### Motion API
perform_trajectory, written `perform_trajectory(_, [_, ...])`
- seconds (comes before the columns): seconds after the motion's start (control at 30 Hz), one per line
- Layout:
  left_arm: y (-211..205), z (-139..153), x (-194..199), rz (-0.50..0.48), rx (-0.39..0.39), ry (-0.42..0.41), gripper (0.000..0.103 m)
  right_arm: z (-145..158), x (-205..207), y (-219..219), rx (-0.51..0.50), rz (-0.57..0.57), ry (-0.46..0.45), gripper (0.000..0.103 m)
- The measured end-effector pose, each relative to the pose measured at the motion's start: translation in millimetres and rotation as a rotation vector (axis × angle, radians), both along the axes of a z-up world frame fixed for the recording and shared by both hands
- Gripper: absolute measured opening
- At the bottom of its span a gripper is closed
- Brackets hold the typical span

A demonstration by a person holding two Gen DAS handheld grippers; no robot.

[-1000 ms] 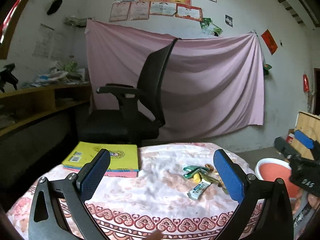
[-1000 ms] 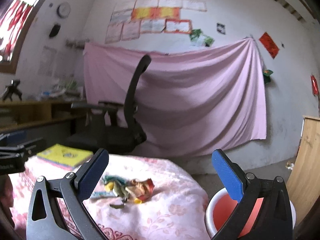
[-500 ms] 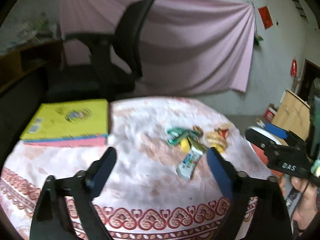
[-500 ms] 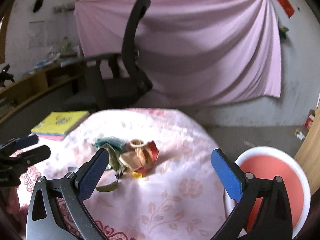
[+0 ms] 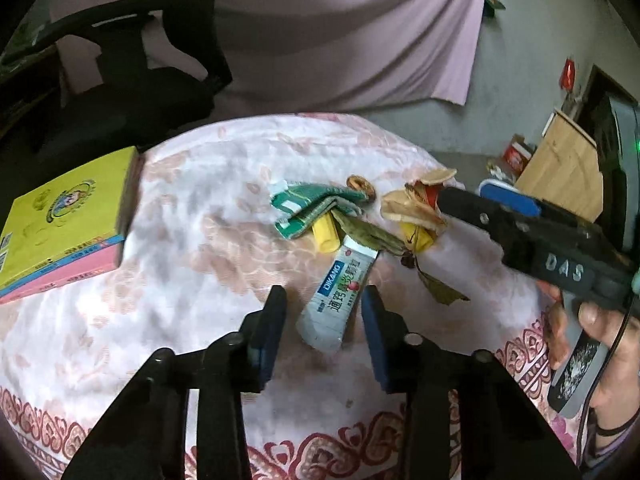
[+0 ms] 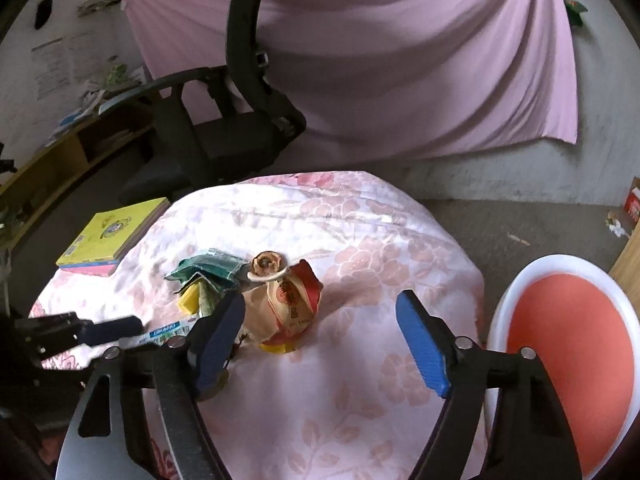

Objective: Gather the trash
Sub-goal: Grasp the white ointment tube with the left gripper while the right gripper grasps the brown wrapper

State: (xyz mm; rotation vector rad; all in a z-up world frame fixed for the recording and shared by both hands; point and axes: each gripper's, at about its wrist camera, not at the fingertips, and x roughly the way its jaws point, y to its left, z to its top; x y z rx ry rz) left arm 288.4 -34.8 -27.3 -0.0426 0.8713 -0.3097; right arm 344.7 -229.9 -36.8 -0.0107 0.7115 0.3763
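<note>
The left gripper [image 5: 323, 322] is straddling the near end of a white sachet [image 5: 339, 300] lying on the flowered tablecloth [image 5: 200, 240]. Its jaws have just been closing, and the sachet is now sitting between them, but a gap is showing on each side, so the pads are not yet pressing; the tool is holding nothing. The sachet's long axis is running away from the gripper, roughly along the line of the fingers and tilted a little to the right, so the pads are closing across its narrow width. That is judged a workable approach.

The right gripper [image 6: 320, 340] is hanging over the crumpled red-and-tan wrapper [image 6: 294, 304], with the wrapper lying toward its left finger rather than centred. Its jaws have also just been closing but are standing wide and gripping nothing.

The remaining trash, a green packet [image 5: 316, 208] and a dry leaf [image 5: 436, 288], is lying just beyond the sachet. The red bin [image 6: 568, 360] is standing beside the table, on the right gripper's side, making the right hand the nearer to it. A yellow book [image 5: 60, 216] is lying well apart from the litter.
</note>
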Motion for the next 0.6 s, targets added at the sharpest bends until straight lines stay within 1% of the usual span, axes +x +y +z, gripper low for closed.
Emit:
perform_trajectory(0.07, [-0.3,-1.9,2.0,-0.005,0.001,0.001,0.029,-2.6,4.8,3.2,-0.005,0.008,0.019,0.069])
perform_trajectory(0.13, [-0.2,-2.9,3.5,-0.013,-0.004,0.005,0.022,-4.4,8.5,5.9,-0.009,0.023,0.037,0.066])
perform_trajectory(0.2, [-0.3,-4.0,5.6,-0.013,-0.002,0.011,0.019,-5.5,12.7,9.9,-0.019,0.034,0.047,0.066])
perform_trajectory(0.3, [1.3,-4.7,5.9,-0.009,-0.009,0.009,0.018,-8.2,18.6,14.8,-0.034,0.05,0.066,0.066])
perform_trajectory(0.43, [9.2,-3.7,4.0,0.014,-0.041,0.008,0.018,-13.3,21.4,18.8,-0.051,0.062,0.094,0.065])
perform_trajectory(0.53, [17.6,-2.3,0.2,0.022,-0.091,0.016,0.018,-15.0,21.5,18.0,-0.047,0.067,0.104,0.053])
perform_trajectory(0.6, [21.0,-0.2,-3.9,0.022,-0.111,0.011,0.018,-16.1,21.5,17.3,-0.048,0.069,0.109,0.045])
